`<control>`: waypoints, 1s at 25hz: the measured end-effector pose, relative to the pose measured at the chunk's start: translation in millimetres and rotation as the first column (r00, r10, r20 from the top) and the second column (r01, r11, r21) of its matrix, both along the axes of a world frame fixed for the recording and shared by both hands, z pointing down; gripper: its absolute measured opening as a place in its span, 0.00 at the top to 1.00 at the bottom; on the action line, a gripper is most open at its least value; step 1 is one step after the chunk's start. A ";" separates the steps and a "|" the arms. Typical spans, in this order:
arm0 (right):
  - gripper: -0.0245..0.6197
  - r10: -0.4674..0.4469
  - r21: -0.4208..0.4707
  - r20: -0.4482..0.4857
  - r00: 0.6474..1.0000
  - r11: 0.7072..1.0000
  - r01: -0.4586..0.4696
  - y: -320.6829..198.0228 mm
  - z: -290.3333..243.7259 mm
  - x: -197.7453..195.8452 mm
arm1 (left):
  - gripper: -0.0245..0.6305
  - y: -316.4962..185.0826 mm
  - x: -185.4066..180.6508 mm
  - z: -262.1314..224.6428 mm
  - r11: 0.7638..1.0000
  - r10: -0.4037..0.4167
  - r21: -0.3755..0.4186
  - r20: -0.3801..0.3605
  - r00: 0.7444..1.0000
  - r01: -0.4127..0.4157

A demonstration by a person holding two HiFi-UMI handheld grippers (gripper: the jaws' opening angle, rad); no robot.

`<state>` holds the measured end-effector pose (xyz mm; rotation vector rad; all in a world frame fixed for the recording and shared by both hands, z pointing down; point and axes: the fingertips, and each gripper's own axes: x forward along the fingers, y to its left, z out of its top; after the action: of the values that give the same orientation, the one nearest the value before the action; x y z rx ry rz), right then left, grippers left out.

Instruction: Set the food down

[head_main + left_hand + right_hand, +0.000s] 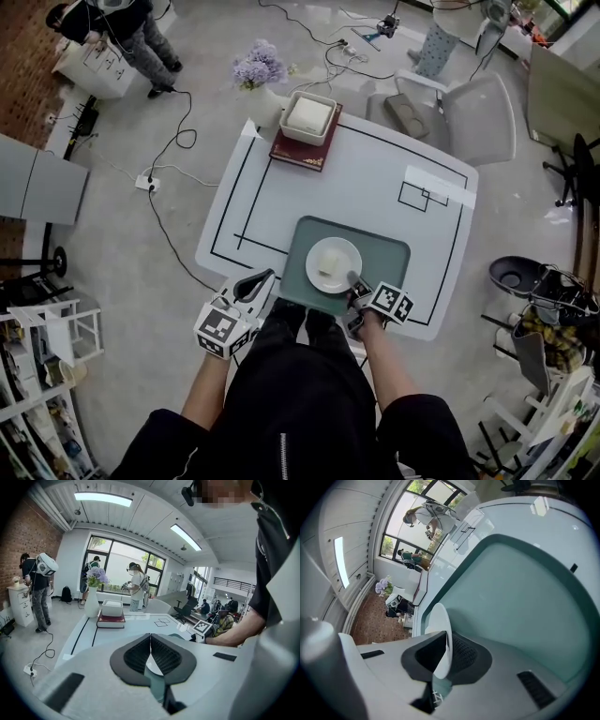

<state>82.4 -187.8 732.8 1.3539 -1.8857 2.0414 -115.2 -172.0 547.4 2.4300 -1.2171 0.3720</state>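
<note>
The plate (pixel 333 264) with its pale block of food (pixel 327 262) sits over the green tray (pixel 386 255) just ahead of the right claw (pixel 355 284), so the setting-down looks nearly done and only the release seems left. Only the head view shows the food. The right gripper view shows that claw clamped on the plate's near rim, and the left gripper view shows the left claw (pixel 150 639) closed on nothing.
</note>
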 end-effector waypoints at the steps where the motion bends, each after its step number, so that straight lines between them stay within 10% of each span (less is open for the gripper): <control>1: 0.93 0.005 -0.001 -0.006 1.000 1.000 -0.005 0.5 -0.2 3.6 | 0.95 -2.3 2.6 -0.3 1.000 0.011 0.001 -0.004 1.000 -0.011; 16: 0.83 -0.113 0.034 -0.398 0.910 0.990 0.138 2.7 6.0 44.2 | 0.95 -20.5 14.4 4.4 0.994 0.112 -0.007 -0.039 0.993 -0.112; 25: 0.83 -0.051 0.053 -0.398 0.916 0.996 0.078 1.6 -2.3 53.9 | 0.95 -32.7 24.3 3.6 0.985 0.172 0.003 -0.051 0.984 -0.172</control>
<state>136.4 -186.1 730.5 1.5541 -1.8005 1.5351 -90.9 -204.7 551.0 2.5353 -0.9877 0.3570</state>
